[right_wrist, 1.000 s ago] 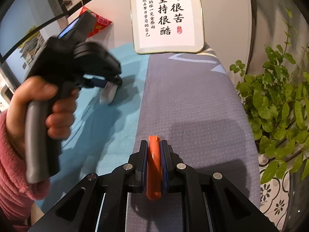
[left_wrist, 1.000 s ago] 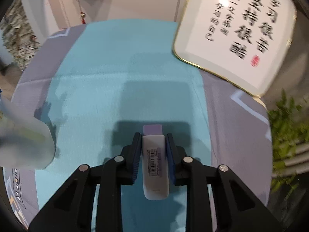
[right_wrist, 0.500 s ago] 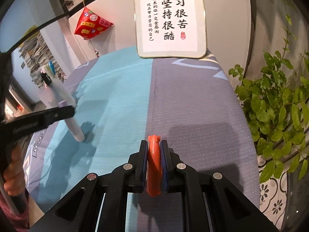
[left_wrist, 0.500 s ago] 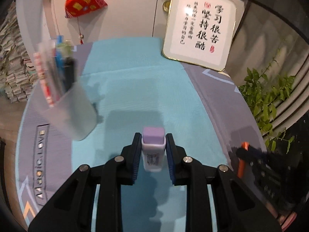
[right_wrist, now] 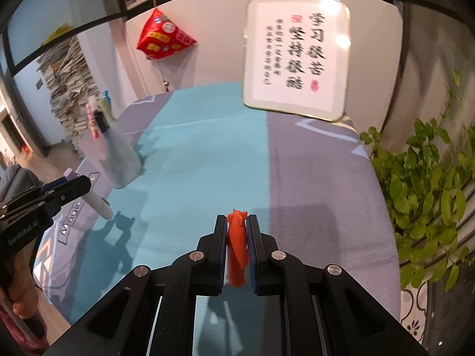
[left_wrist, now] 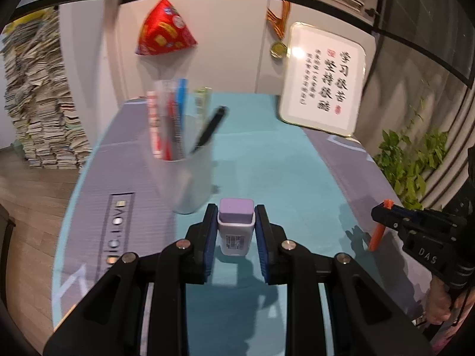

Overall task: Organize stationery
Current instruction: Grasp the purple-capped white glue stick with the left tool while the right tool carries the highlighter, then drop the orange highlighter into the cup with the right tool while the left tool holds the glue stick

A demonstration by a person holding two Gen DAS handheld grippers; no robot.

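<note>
My left gripper is shut on a white glue stick with a purple cap and holds it upright above the table, just in front of a frosted pen cup filled with pens. My right gripper is shut on an orange pen-like stick, held above the teal mat. The right gripper with the orange stick also shows at the right of the left wrist view. The left gripper with the glue stick shows at the left of the right wrist view, near the cup.
A framed calligraphy panel leans on the wall at the back of the table. A green plant stands off the right edge. The teal mat covers the table's middle. Paper stacks stand on the floor left.
My left gripper has tilted up and swung left, bringing the pen cup into view right ahead of the glue stick. My right gripper has lifted slightly, still holding the orange stick.
</note>
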